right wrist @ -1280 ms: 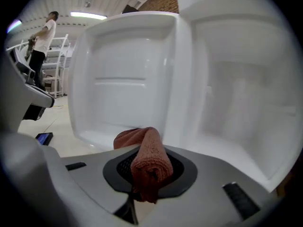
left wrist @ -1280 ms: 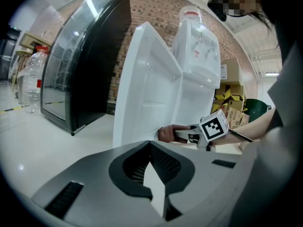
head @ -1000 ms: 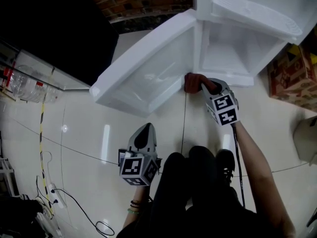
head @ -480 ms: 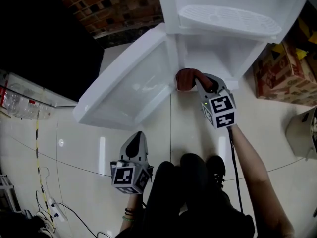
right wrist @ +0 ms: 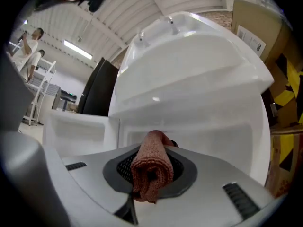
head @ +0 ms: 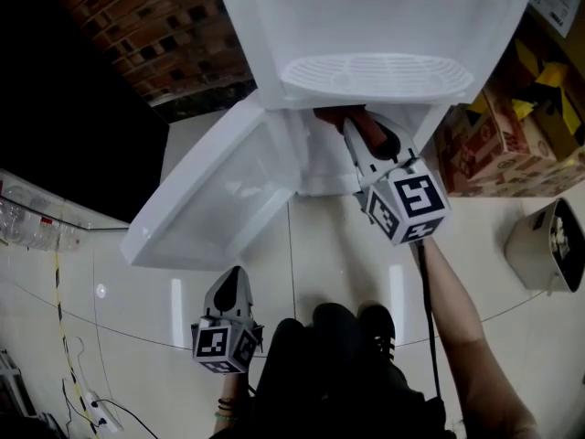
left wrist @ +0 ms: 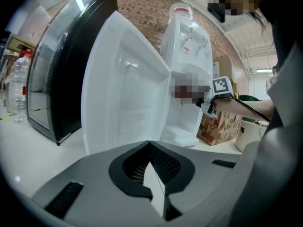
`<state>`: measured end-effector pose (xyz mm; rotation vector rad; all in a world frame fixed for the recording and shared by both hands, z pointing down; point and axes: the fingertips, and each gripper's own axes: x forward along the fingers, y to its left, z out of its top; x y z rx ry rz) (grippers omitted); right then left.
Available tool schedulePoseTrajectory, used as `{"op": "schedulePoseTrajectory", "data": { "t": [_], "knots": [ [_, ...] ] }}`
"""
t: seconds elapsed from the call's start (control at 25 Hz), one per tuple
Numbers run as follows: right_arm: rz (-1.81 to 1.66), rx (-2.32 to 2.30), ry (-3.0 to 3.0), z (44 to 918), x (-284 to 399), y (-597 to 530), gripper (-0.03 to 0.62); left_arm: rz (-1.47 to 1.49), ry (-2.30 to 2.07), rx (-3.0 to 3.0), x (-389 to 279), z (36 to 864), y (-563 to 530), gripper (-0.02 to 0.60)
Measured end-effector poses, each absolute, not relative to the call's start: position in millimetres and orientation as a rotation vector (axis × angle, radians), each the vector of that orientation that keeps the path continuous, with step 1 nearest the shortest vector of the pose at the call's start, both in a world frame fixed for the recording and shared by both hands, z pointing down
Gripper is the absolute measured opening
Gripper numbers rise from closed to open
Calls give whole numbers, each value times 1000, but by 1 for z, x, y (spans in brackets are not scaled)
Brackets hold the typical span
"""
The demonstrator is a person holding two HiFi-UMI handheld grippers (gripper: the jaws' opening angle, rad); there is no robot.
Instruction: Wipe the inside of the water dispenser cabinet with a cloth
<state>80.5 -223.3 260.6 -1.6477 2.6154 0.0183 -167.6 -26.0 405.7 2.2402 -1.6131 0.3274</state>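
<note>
The white water dispenser (head: 366,26) stands ahead with its lower cabinet door (head: 210,199) swung open to the left. My right gripper (head: 352,131) reaches into the cabinet opening just under the drip tray (head: 375,76), shut on a folded reddish-brown cloth (head: 340,117). In the right gripper view the cloth (right wrist: 151,167) bulges out between the jaws, in front of the white cabinet interior (right wrist: 213,141). My left gripper (head: 228,289) hangs low by the person's legs, shut and empty, well short of the door (left wrist: 123,93).
Cardboard boxes (head: 484,144) stand right of the dispenser, with a pale bin (head: 548,245) nearer. A black glass-fronted cabinet (left wrist: 61,70) and water bottles (left wrist: 16,79) are at the left. Cables (head: 82,401) lie on the glossy floor. A brick wall (head: 155,35) is behind.
My right gripper has carried the cloth from the cabinet's lower front edge up and deeper into the opening. The left gripper has stayed low, shut.
</note>
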Motion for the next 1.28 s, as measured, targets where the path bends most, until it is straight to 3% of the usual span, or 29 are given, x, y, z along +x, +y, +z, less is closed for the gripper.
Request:
{"op": "schedulePoseTrajectory", "data": {
  "t": [0.28, 0.92, 1.28],
  "knots": [
    [44, -1495, 2655, 243, 49, -220, 78, 345, -1604, 2246, -165, 405, -31, -17],
    [-374, -1604, 2931, 435, 33, -237, 78, 365, -1549, 2249, -155, 427, -37, -17],
    [-344, -1633, 3037, 464, 35, -237, 78, 327, -1515, 2244, -133, 419, -46, -17]
  ]
}}
